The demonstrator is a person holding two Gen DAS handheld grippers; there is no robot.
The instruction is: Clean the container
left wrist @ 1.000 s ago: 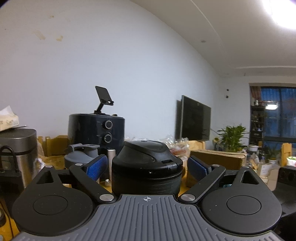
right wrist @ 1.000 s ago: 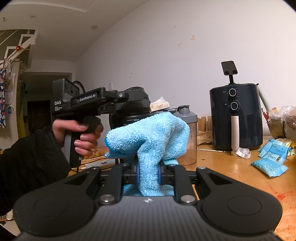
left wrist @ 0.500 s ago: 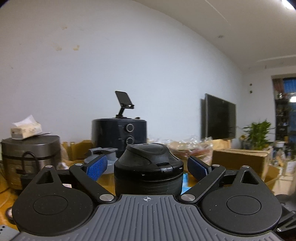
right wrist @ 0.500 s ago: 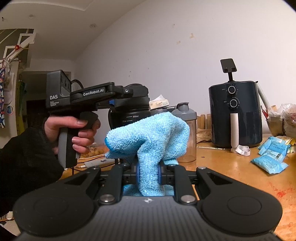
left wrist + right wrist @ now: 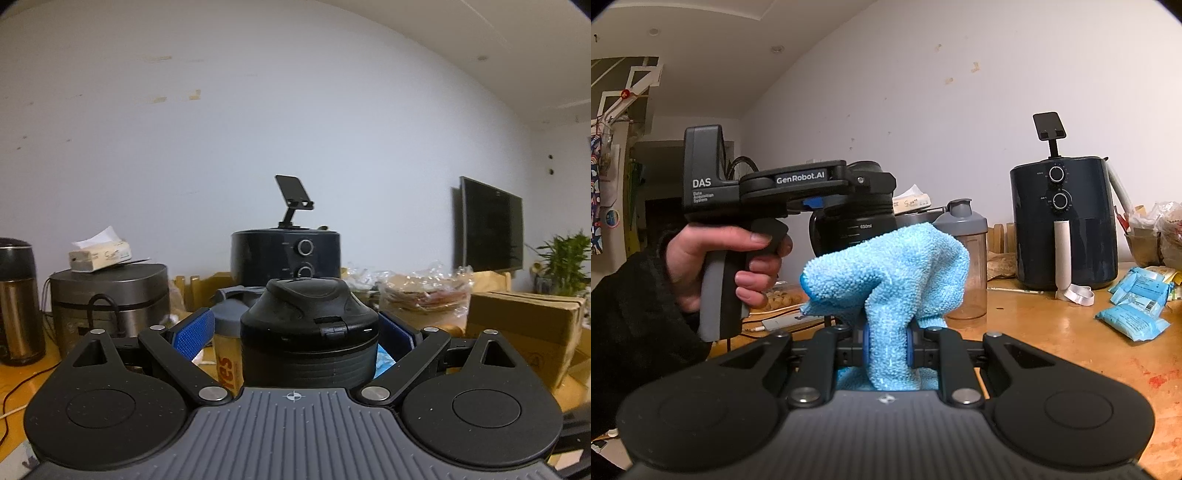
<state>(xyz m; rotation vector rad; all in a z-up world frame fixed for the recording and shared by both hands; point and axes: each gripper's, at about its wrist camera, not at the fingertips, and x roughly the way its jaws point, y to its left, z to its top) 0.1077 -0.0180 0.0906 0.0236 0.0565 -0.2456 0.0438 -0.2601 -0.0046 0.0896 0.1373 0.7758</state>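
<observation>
Two claws: left claw (image 5: 295,328) clamped around black bottle (image 5: 308,332), right claw (image 5: 888,345) pinching blue cloth (image 5: 886,273).

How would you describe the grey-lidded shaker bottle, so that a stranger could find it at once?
Find the dark blue air fryer against the wall on the wooden table. To its left in the right wrist view stands the shaker bottle, just behind the blue cloth. Unlike the black bottle held in the air, it has a clear body, a grey lid, and rests on the table.
</observation>
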